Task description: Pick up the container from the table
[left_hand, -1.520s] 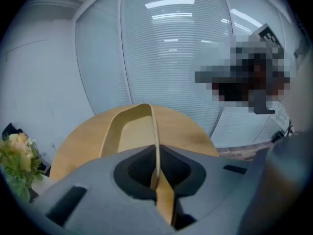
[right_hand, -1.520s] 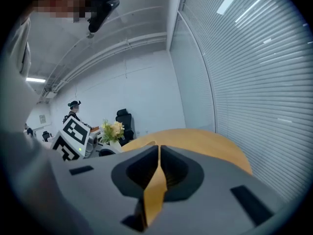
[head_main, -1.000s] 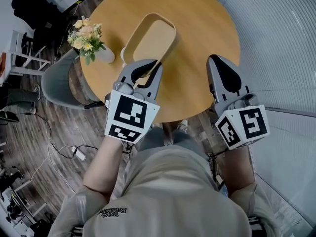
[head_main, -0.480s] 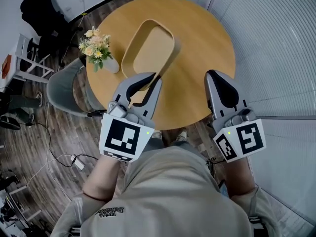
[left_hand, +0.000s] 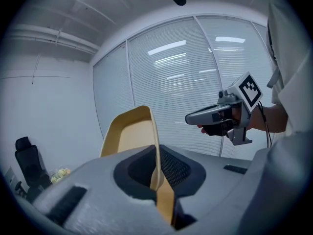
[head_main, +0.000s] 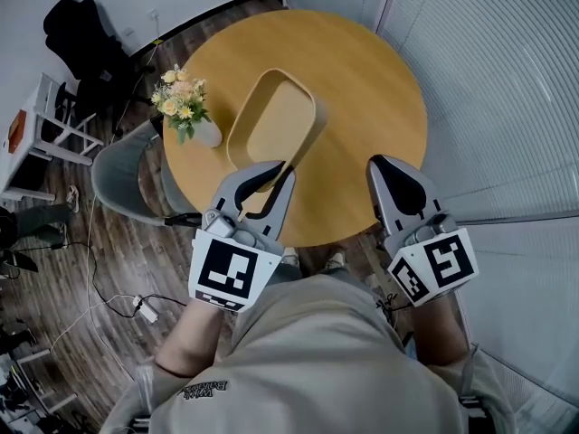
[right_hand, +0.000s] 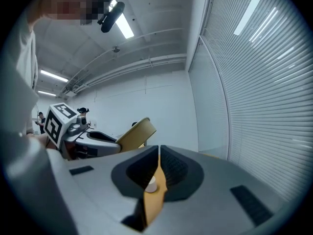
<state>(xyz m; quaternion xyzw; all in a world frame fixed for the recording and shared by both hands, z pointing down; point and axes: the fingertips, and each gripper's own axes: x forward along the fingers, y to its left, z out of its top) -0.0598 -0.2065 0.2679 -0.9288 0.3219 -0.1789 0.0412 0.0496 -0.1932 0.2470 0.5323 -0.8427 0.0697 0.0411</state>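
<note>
The container (head_main: 276, 125) is a tan oblong tray with a raised rim, held over the round wooden table (head_main: 362, 80). My left gripper (head_main: 269, 172) is shut on the rim at its near end. In the left gripper view the container (left_hand: 129, 136) stands up between the closed jaws of the left gripper (left_hand: 157, 153). My right gripper (head_main: 384, 165) hovers over the table's near right edge, jaws together with nothing in them. In the right gripper view, the right gripper (right_hand: 159, 153) shows only table colour along its closed seam, with the container (right_hand: 138, 130) to the left.
A small vase of flowers (head_main: 185, 107) stands at the table's left edge. A grey chair (head_main: 127, 174) sits under that edge, and a black chair (head_main: 86, 39) is farther back. Window blinds (head_main: 507, 89) run along the right. Cables (head_main: 109, 278) lie on the wood floor.
My left gripper keeps its hold on the container. Both grippers have drawn slightly back toward my body, and the table looks a little smaller and farther.
</note>
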